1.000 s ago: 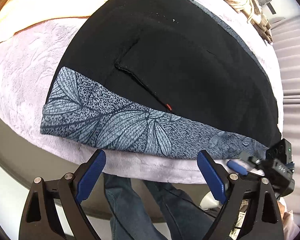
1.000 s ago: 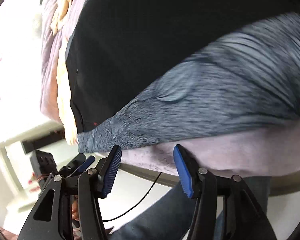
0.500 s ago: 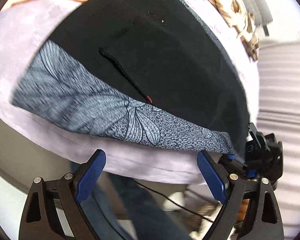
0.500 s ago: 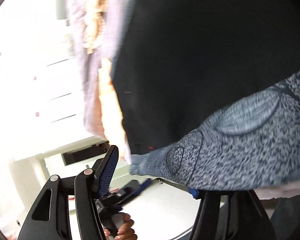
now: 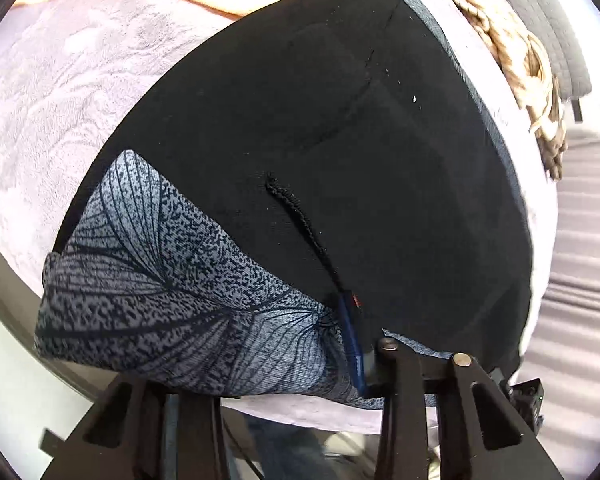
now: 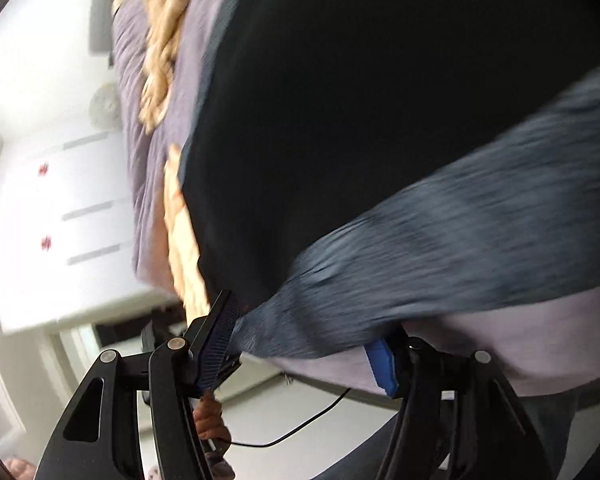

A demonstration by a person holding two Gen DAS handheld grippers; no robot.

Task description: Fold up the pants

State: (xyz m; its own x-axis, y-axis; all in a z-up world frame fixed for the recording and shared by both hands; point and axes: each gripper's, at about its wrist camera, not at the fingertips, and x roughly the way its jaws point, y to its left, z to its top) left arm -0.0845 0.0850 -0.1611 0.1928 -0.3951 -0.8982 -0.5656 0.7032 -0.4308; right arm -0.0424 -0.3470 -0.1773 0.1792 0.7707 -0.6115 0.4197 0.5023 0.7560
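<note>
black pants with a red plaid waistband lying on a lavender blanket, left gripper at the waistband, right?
Not quite. In the left wrist view the waistband is grey-blue with a dark leaf print, not red plaid. The rest holds: the black pants lie on the lavender blanket, and the left gripper, whose jaws have just been closing, has the waistband between them.

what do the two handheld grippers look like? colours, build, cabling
Both match: the left gripper and right gripper have matte black cut-out linkage arms joined by silver pivot pins, and blue ribbed pads on the fingers. A thin black cable trails below the right one. The person wears blue jeans; no sleeve shows.
</note>
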